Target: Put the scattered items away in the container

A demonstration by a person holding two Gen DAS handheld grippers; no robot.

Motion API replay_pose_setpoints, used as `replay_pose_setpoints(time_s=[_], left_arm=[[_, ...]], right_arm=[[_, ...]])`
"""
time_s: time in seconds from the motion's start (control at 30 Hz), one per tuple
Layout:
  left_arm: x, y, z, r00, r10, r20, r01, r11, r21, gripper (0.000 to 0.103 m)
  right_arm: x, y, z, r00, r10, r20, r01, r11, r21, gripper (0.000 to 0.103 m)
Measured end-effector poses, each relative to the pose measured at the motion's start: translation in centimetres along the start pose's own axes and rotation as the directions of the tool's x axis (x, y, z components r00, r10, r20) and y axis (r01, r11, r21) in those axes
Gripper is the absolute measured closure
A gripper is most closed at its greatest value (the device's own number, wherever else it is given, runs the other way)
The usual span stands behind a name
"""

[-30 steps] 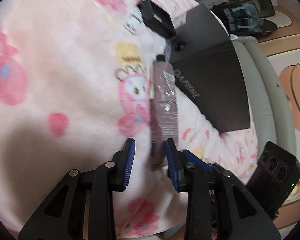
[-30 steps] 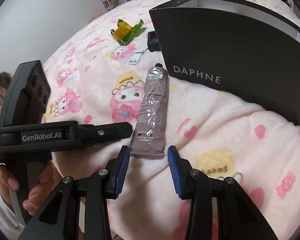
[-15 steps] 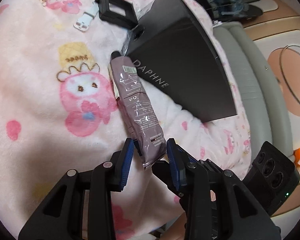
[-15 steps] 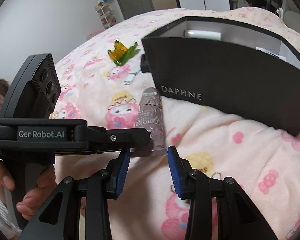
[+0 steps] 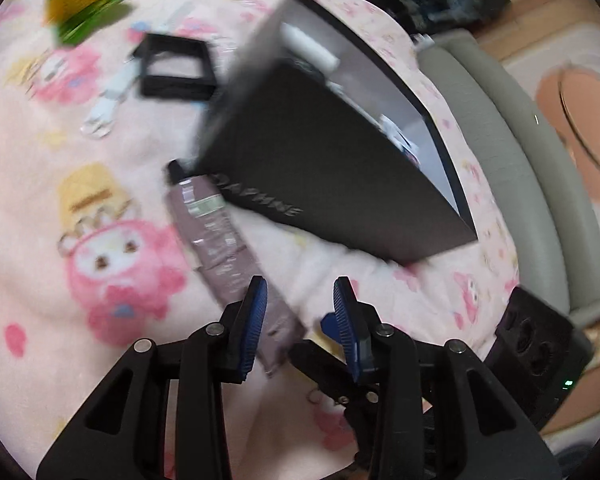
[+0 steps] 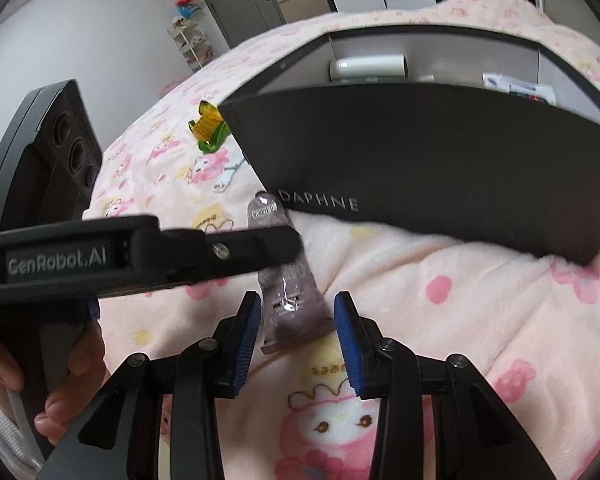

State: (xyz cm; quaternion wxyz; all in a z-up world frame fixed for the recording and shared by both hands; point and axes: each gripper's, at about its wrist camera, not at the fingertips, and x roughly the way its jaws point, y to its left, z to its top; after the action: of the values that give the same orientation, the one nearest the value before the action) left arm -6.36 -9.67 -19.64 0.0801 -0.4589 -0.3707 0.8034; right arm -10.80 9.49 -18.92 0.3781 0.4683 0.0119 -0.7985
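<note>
The bed [image 6: 480, 320], under a pink cartoon-print blanket [image 5: 60, 300], carries everything. On it stands the container, a dark box [image 6: 440, 168] lettered DAPHNE, open at the top. Inside, against its far wall, lie a white cylinder [image 6: 366, 67] and some white-and-blue packets [image 6: 518, 90], so part of the tidying looks done.

At least 4 things are left outside. The mauve tube [image 6: 290, 296] lies on the blanket with its cap end just beside the box's lettered front wall. Beyond the box's left corner are a black square frame [image 5: 176, 66], a pale strap-like piece [image 5: 108, 100] next to it (too blurred to name), and a green-and-yellow wrapper [image 6: 209, 130] farther off.

The left gripper [image 5: 300, 316] has its jaws parted and holds nothing; the tube's flat end runs under its left finger in the left wrist view. The right gripper [image 6: 296, 330] also stands apart-jawed, the tube's crimped end lying between its blue pads, though I cannot tell whether either pad touches it. A hand [image 6: 66, 380] holds the left tool's handle.

My judgement: the tube is the item in hand, not yet lifted, with 3 more to follow.
</note>
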Motion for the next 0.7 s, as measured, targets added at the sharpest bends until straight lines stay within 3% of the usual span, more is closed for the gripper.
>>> replay_pose_setpoints(time_s=[0.07, 0.13, 0.23, 0.43, 0.57, 0.7], left_arm=[[0.0, 2.2, -0.4, 1.0, -0.01, -0.007, 0.01, 0.997, -0.08, 0.068], [0.4, 4.0, -1.0, 0.999, 0.025, -0.026, -0.028, 0.992, -0.126, 0.068], [0.6, 5.1, -1.5, 1.0, 0.02, -0.013, -0.022, 0.988, -0.154, 0.068], [0.5, 5.2, -1.5, 1.0, -0.017, -0.006, 0.016, 0.986, -0.164, 0.068], [-0.1, 5.4, -1.7, 0.999, -0.034, 0.008, 0.035, 0.984, -0.172, 0.068], [-1.2, 7.0, -2.6, 0.997, -0.08, -0.004, 0.076, 0.967, -0.245, 0.067]], right_arm=[[0.7, -0.4, -0.1, 0.999, 0.002, -0.039, -0.001, 1.0, 0.015, 0.069], [1.7, -0.8, -0.2, 0.997, -0.005, -0.081, 0.008, 0.999, 0.032, 0.068], [2.6, -1.6, -0.2, 0.994, 0.041, -0.101, -0.032, 0.995, 0.093, 0.068], [2.1, -1.7, -0.1, 0.993, 0.084, -0.084, -0.076, 0.992, 0.098, 0.082], [1.4, -1.1, -0.2, 0.992, 0.101, -0.073, -0.095, 0.993, 0.073, 0.084], [0.8, -0.6, -0.1, 0.987, 0.154, -0.054, -0.15, 0.986, 0.068, 0.084]])
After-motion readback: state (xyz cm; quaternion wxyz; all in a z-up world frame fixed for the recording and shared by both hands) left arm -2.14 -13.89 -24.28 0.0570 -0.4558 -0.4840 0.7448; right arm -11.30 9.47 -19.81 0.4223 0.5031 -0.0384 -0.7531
